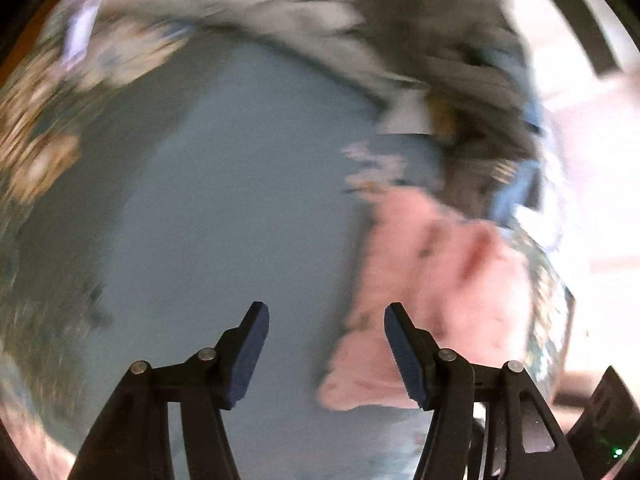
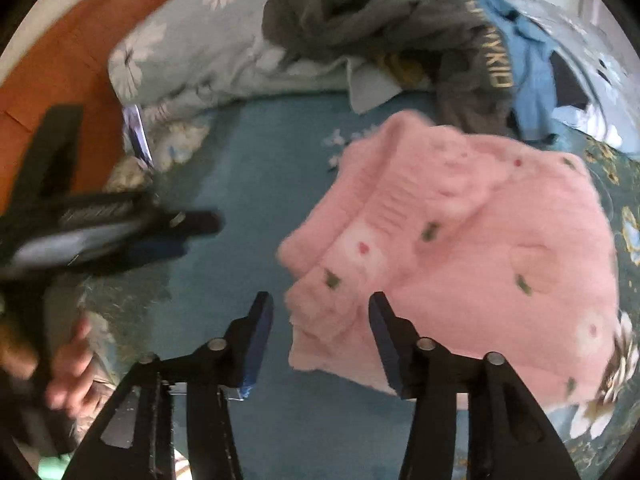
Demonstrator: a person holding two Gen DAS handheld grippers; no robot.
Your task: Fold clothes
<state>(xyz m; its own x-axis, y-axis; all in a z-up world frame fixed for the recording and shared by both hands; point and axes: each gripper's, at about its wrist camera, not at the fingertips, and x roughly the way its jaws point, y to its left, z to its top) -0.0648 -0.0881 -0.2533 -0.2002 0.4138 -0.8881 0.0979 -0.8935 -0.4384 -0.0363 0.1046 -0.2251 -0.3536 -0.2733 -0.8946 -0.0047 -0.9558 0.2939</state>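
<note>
A folded pink knitted sweater with small flower motifs lies on the teal bedspread. It also shows blurred in the left wrist view, to the right. My right gripper is open and empty, its fingers just above the sweater's near left corner. My left gripper is open and empty over the bare bedspread, left of the sweater. The left gripper also appears in the right wrist view at the left, blurred.
A heap of unfolded clothes, grey and blue, lies at the back of the bed. A floral quilt is bunched at the back left by an orange headboard. A hand shows at lower left.
</note>
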